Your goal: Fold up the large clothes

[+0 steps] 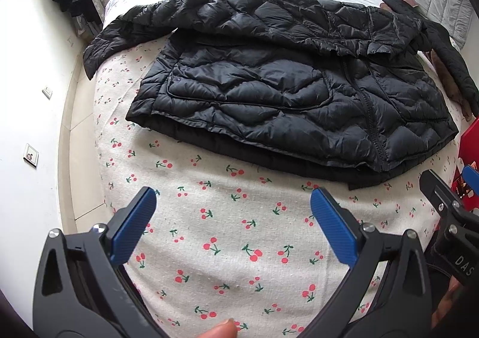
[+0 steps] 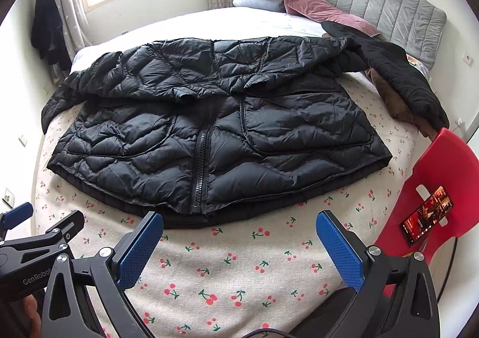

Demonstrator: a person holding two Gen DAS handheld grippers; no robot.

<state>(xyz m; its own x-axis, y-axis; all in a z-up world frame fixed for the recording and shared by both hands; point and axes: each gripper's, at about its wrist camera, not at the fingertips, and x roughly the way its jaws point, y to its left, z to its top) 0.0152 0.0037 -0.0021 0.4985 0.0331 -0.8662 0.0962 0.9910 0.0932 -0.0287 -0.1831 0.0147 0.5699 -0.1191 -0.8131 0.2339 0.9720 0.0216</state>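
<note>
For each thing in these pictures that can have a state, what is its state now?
Black puffer jacket: lying on the bed, zipped, both sleeves folded across the chest.
Left gripper: open, empty, above the cherry-print sheet.
Right gripper: open, empty, near the jacket hem.
Phone: screen lit, lying on the red chair.
Second dark garment: unfolded, by the headboard.

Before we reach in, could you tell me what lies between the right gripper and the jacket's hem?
Only bare cherry-print sheet separates the right gripper from the black jacket, in the right wrist view.
</note>
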